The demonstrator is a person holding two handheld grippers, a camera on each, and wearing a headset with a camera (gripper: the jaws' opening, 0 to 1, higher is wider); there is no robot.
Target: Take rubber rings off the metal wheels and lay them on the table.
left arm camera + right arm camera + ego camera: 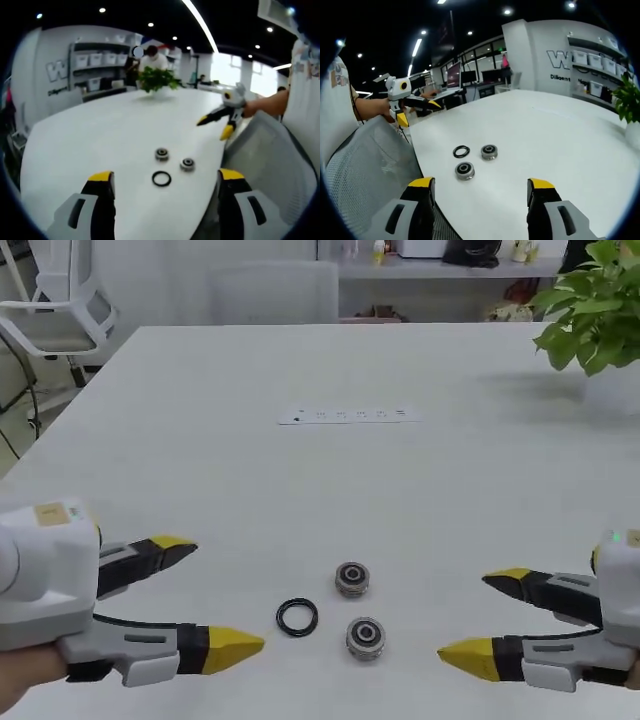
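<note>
Two small metal wheels lie on the white table: one (352,578) farther from me, one (365,636) nearer. A loose black rubber ring (297,617) lies flat just left of them. The left gripper view shows the ring (161,178) and both wheels (162,154) (187,164) ahead of its jaws; the right gripper view shows the ring (461,151) and wheels (489,152) (464,170) too. My left gripper (215,598) stands open left of the ring, holding nothing. My right gripper (480,618) stands open right of the wheels, also holding nothing.
A white power strip (347,416) lies flat mid-table. A potted green plant (590,305) stands at the far right. An office chair (50,315) is at the far left beyond the table (300,480). A mesh chair back (365,165) is beside the near edge.
</note>
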